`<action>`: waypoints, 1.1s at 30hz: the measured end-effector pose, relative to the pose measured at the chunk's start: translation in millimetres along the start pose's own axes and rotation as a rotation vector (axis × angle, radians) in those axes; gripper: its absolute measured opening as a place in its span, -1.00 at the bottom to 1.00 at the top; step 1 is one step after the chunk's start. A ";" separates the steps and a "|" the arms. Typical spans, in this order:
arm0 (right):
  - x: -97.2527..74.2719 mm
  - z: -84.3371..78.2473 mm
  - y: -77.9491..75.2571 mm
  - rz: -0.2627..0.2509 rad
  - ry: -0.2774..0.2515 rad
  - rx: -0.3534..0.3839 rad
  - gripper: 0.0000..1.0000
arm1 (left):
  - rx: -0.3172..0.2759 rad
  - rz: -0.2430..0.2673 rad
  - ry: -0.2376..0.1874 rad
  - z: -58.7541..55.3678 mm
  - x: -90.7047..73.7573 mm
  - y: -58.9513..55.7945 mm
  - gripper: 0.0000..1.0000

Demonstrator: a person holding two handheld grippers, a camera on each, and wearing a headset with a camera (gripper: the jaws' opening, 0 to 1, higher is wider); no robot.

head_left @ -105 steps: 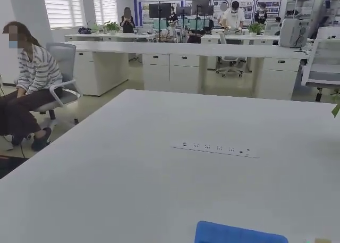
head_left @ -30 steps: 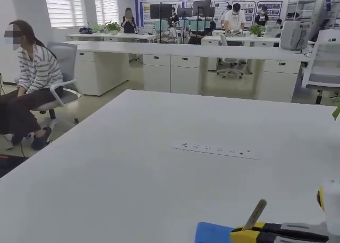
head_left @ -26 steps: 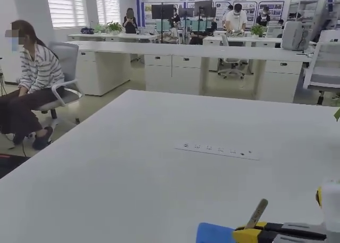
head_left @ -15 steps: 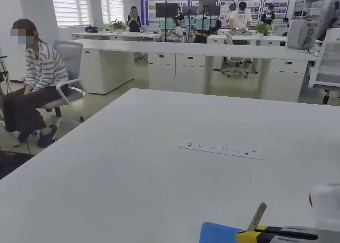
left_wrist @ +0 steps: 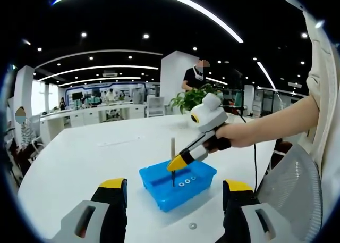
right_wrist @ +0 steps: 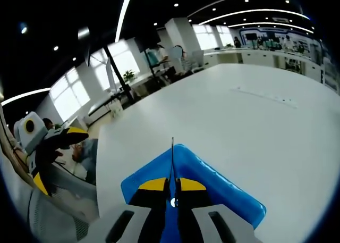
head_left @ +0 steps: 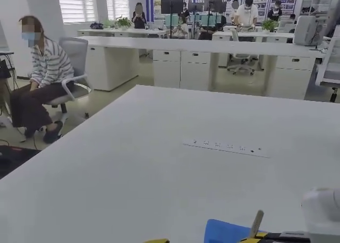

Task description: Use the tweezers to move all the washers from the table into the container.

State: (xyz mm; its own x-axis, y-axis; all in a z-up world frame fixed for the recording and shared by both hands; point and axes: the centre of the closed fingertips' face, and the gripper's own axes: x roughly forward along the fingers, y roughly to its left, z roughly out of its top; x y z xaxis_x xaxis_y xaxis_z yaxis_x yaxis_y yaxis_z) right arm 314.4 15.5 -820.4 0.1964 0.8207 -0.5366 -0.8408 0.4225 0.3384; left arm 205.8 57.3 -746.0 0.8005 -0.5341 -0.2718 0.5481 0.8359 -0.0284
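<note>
Three washers (left_wrist: 187, 181) lie in the container (left_wrist: 154, 189), one washer (left_wrist: 192, 225) waits on the surface (left_wrist: 79, 163) by the wide, empty left gripper (left_wrist: 175, 184); the right gripper (right_wrist: 171, 185), clamped on the tweezers (right_wrist: 171, 158), should approach it low and slowly.

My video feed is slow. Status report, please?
Left gripper open. Right gripper shut on tweezers over blue container. Three washers inside, one washer on table. Nothing blocking.

Opposed gripper views, shared container (left_wrist: 162, 194)

Left gripper (left_wrist: 175, 185) and right gripper (right_wrist: 171, 185) show grey bodies, yellow-tipped black jaws; the sleeve (left_wrist: 324, 67) is cream.
</note>
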 end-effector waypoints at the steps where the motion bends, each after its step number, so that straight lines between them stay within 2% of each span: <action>1: 0.4 -1.6 -1.1 -0.002 0.006 0.001 -0.94 | 0.000 0.000 0.000 0.1 0.0 0.0 0.48; 9: 3.0 -6.4 -1.7 -0.005 0.020 -0.003 -0.94 | 0.000 -0.001 0.000 0.0 -0.1 0.2 0.48; 20: 5.6 -11.2 -1.2 -0.010 0.051 -0.049 -0.93 | -0.001 0.003 -0.003 1.6 -0.2 1.3 0.48; 27: 3.4 -7.7 -2.1 -0.020 0.038 -0.060 -0.92 | -0.001 0.005 -0.005 2.2 -0.3 1.9 0.48; 33: -4.9 5.2 4.2 -0.019 -0.009 -0.066 -0.92 | -0.001 0.004 -0.007 2.9 0.1 2.0 0.48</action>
State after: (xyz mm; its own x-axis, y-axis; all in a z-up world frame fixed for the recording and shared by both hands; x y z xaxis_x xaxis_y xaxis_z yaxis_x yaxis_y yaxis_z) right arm 312.5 15.2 -812.3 0.2166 0.8163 -0.5355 -0.8682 0.4119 0.2767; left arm 207.7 58.5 -743.3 0.8045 -0.5314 -0.2653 0.5443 0.8384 -0.0286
